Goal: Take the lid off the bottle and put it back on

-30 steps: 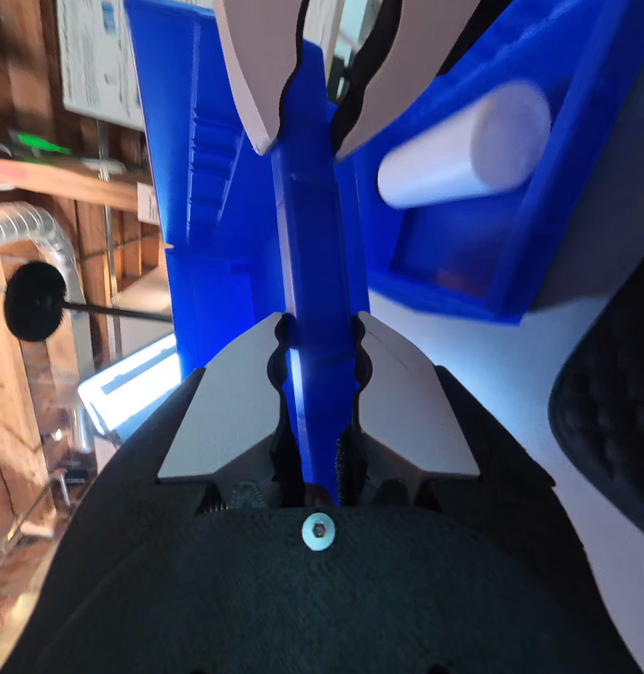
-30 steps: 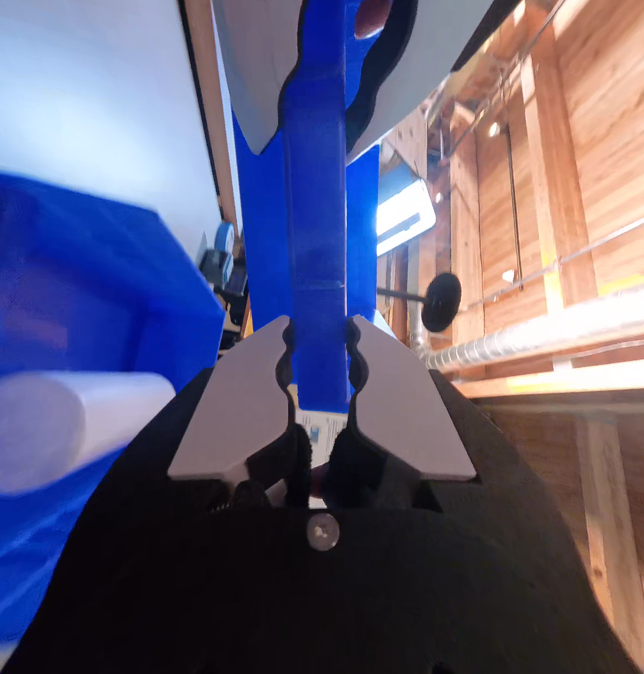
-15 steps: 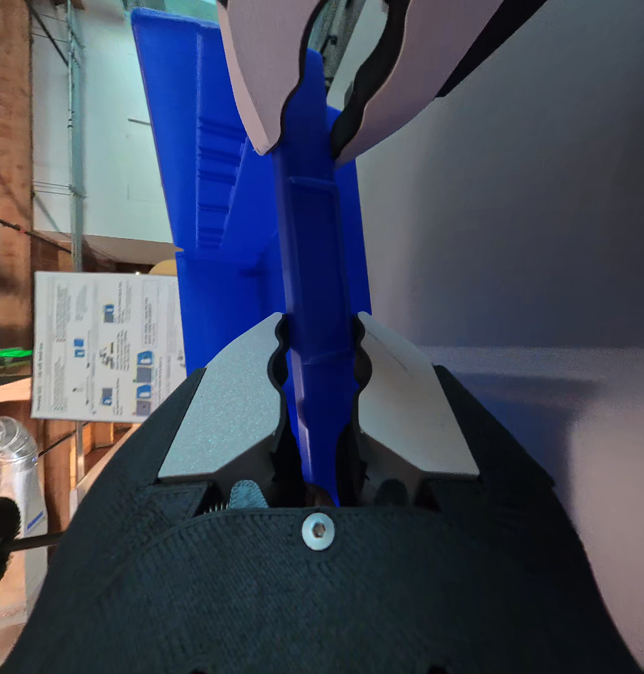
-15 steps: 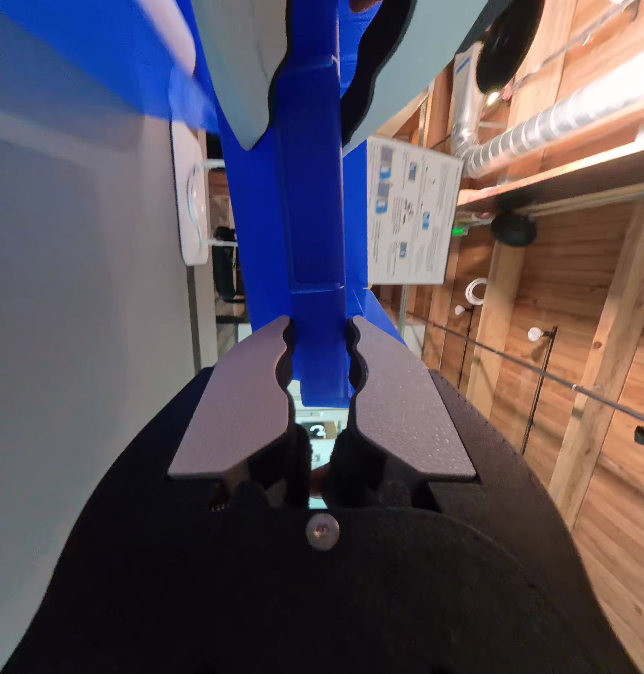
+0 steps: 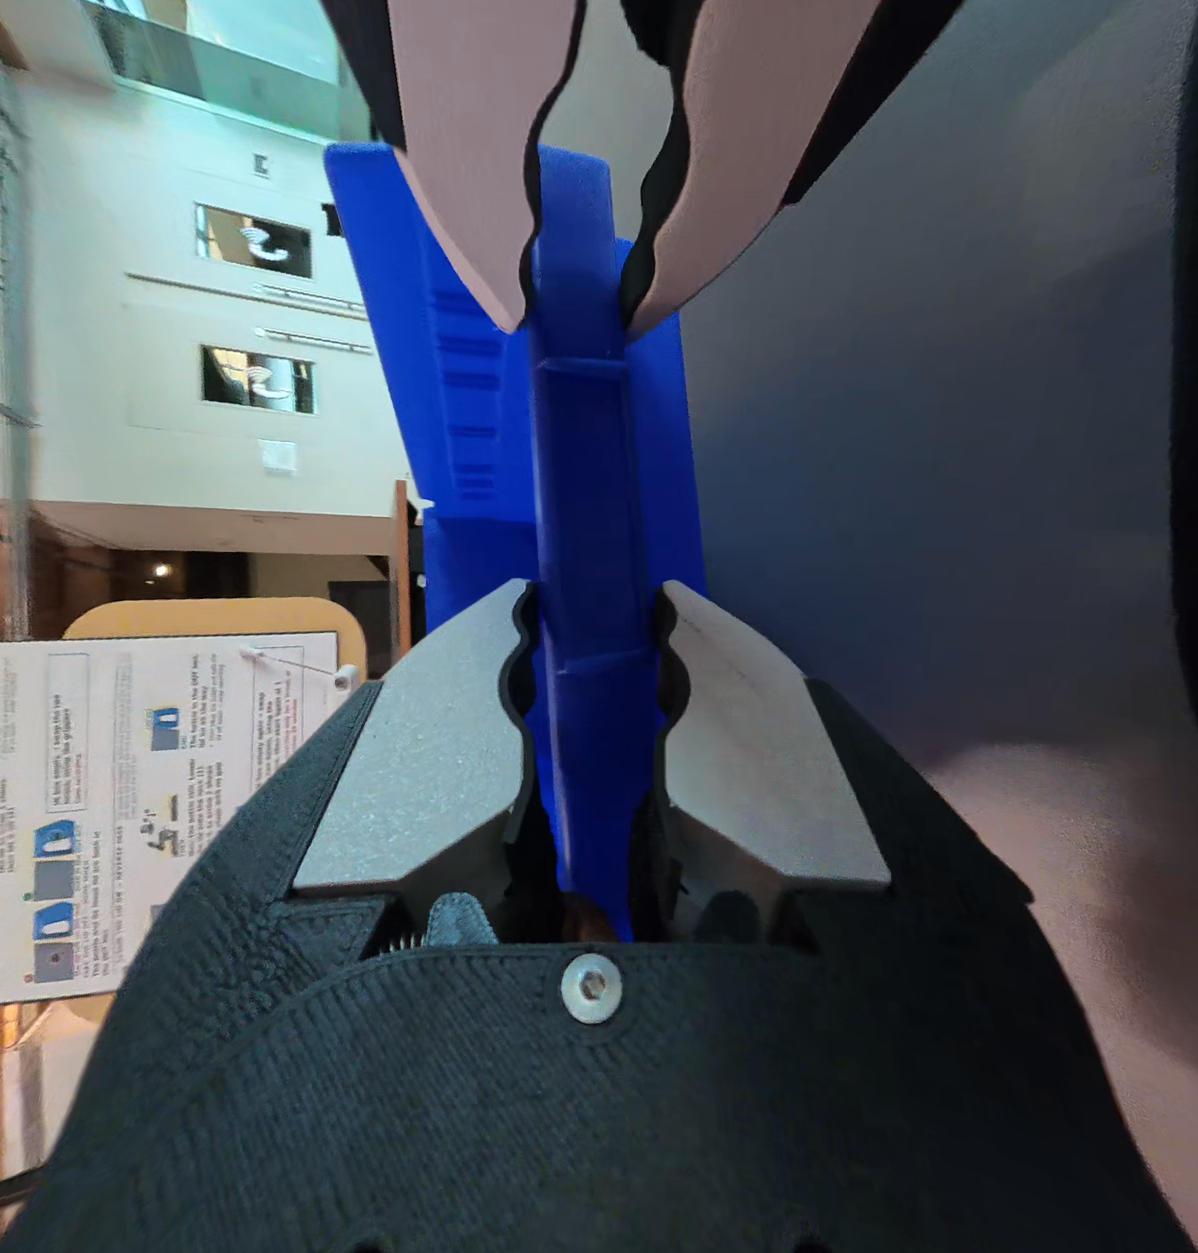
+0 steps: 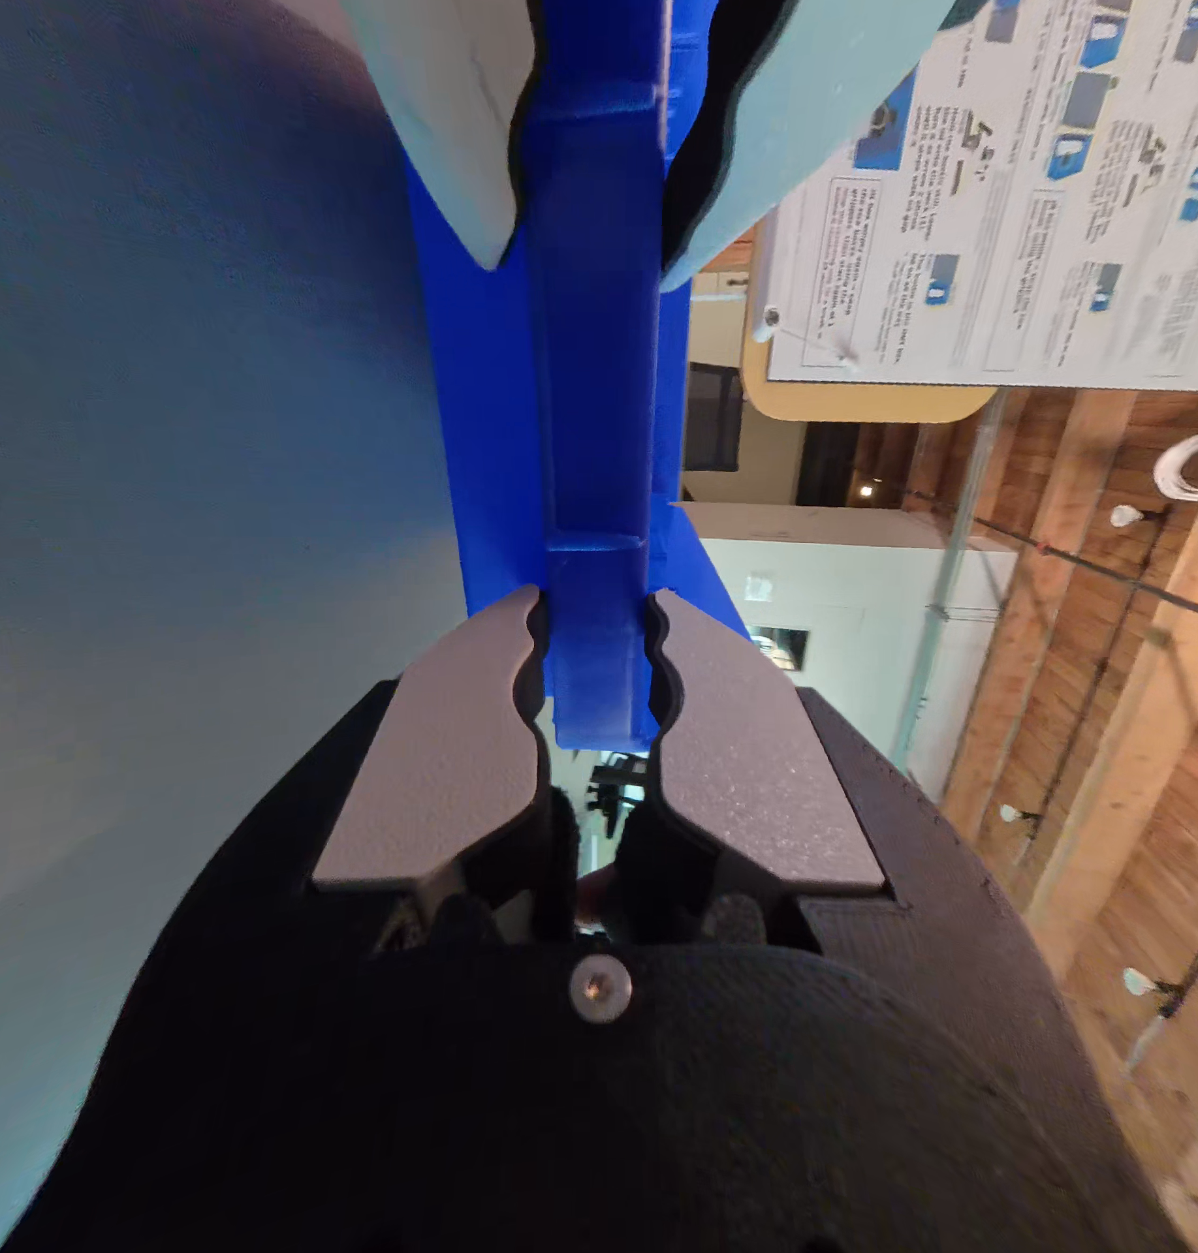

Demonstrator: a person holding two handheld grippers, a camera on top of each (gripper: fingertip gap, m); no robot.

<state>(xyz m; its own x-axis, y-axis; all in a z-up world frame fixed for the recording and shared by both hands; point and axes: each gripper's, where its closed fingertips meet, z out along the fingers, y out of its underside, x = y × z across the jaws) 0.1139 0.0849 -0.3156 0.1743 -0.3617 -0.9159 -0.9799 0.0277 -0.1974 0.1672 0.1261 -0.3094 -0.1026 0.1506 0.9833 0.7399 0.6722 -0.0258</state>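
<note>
Both grippers are shut on the rim of one blue plastic bin (image 5: 460,407), from opposite ends. In the left wrist view my left gripper (image 5: 594,590) clamps the rim at the bottom. My right gripper (image 5: 575,319) clamps the same rim at the top. In the right wrist view my right gripper (image 6: 596,603) holds the end of the bin rim (image 6: 596,407), and the left gripper (image 6: 582,257) grips it farther along. No bottle and no lid is in view.
The grey table surface (image 5: 921,474) fills one side of each view, also in the right wrist view (image 6: 175,407). A printed sheet on a board (image 5: 141,780) hangs behind, also in the right wrist view (image 6: 1057,203). A wooden wall (image 6: 1091,678) is at the right.
Both grippers stayed shut on the bin rim while the views swung round. A second blue bin with a white bottle lying in it has left both views.
</note>
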